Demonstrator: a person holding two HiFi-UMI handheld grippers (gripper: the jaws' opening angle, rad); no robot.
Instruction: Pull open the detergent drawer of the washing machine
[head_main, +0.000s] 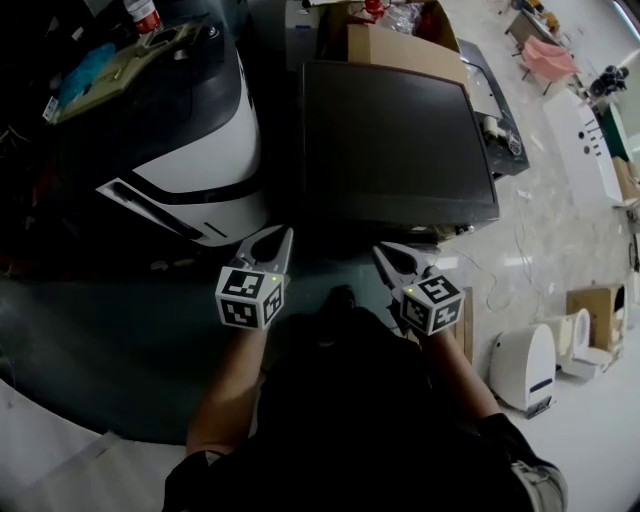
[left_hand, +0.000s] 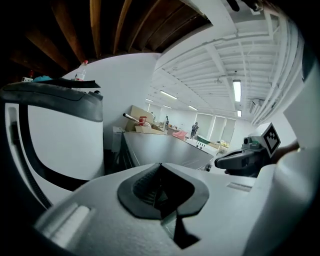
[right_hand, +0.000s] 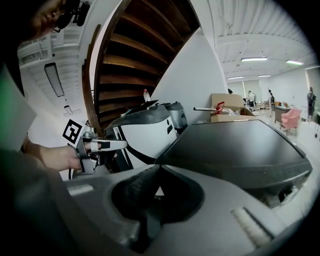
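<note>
A dark grey flat-topped machine stands straight ahead, and its top also fills the right gripper view. No detergent drawer shows in any view; the machine's front is hidden below its top edge. My left gripper is shut and empty, held just short of the machine's near left corner. My right gripper is also shut and empty, close to the near edge. In the left gripper view the closed jaws point past the right gripper. The right gripper view shows its closed jaws and the left gripper beside it.
A rounded white-and-black appliance stands left of the dark machine, with a red-capped bottle on top. Cardboard boxes sit behind the machine. A white appliance and a carton lie on the floor at right.
</note>
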